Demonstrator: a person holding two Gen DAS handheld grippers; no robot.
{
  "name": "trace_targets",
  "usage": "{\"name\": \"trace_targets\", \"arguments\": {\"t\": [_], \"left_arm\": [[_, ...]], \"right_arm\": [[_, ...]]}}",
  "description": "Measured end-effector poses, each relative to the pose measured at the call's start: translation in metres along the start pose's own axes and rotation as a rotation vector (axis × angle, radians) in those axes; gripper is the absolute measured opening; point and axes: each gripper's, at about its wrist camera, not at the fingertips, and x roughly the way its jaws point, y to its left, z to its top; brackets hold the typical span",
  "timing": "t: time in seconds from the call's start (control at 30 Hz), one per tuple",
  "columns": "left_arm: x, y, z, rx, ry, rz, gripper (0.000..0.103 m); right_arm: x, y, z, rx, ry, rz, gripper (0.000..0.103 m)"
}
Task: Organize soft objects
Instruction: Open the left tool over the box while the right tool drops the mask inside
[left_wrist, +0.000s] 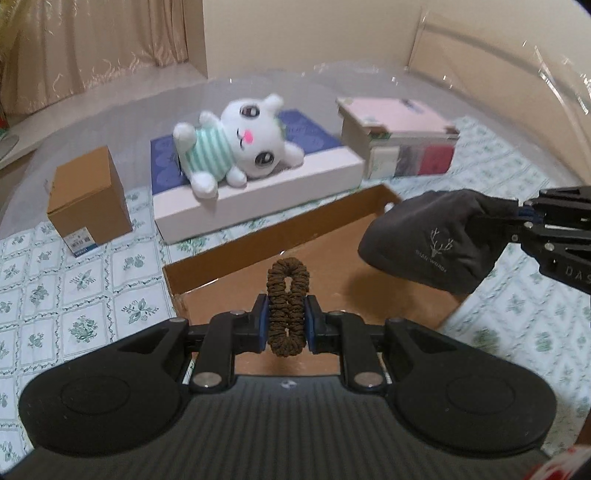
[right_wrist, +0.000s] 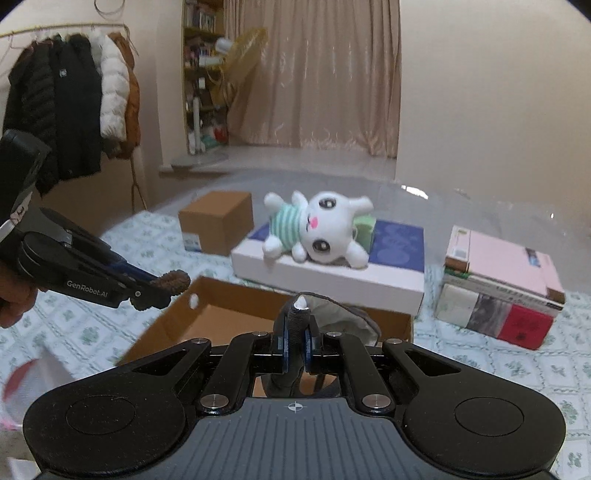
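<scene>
My left gripper (left_wrist: 287, 320) is shut on a brown scrunchie (left_wrist: 288, 291) and holds it above the open cardboard box (left_wrist: 258, 254). My right gripper (right_wrist: 297, 339) is shut on a dark grey fabric pouch (right_wrist: 332, 314) over the same box (right_wrist: 221, 314). The pouch also shows in the left wrist view (left_wrist: 436, 240), hanging from the right gripper (left_wrist: 524, 221) above the box's right side. The left gripper (right_wrist: 162, 291) with the scrunchie (right_wrist: 171, 281) shows at the left in the right wrist view. A white plush rabbit (left_wrist: 236, 144) in a striped shirt lies on a flat white and blue box (left_wrist: 258, 192).
A small closed cardboard box (left_wrist: 86, 199) stands at the left. A stack of pink and white boxes (left_wrist: 399, 144) stands at the back right. A floral cloth (left_wrist: 74, 288) covers the surface. Coats (right_wrist: 74, 99) hang on a rack and curtains (right_wrist: 314, 74) hang behind.
</scene>
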Motion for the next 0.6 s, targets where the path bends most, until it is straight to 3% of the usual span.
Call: {"name": "trace_targets", "arguments": {"t": [0.13,0.27,0.3,0.33,0.37,0.4,0.6], "left_arm": [[0.025,0.003,0.003,0.024,0.035,0.015,0.022],[0.043,0.004,0.004,0.022,0.066,0.034,0.048],[0.044,0.004,0.004,0.024,0.064,0.036,0.051],[0.044,0.003,0.004,0.023,0.062,0.032,0.051],[0.043,0.004,0.004,0.018,0.062,0.029,0.053],[0.041,0.004,0.004,0.013,0.061,0.03,0.055],[0.018,0.006,0.003,-0.006,0.025,0.032,0.056]], "right_arm": [[0.024,-0.01,-0.004,0.023,0.021,0.006,0.008],[0.042,-0.017,-0.008,0.055,0.052,0.032,0.011],[0.046,-0.019,-0.009,0.064,0.062,0.039,0.016],[0.048,-0.021,-0.009,0.074,0.066,0.038,0.033],[0.048,-0.022,-0.009,0.082,0.065,0.04,0.057],[0.046,-0.025,-0.01,0.095,0.058,0.042,0.063],[0.026,-0.022,-0.008,0.104,0.047,0.032,0.065]]}}
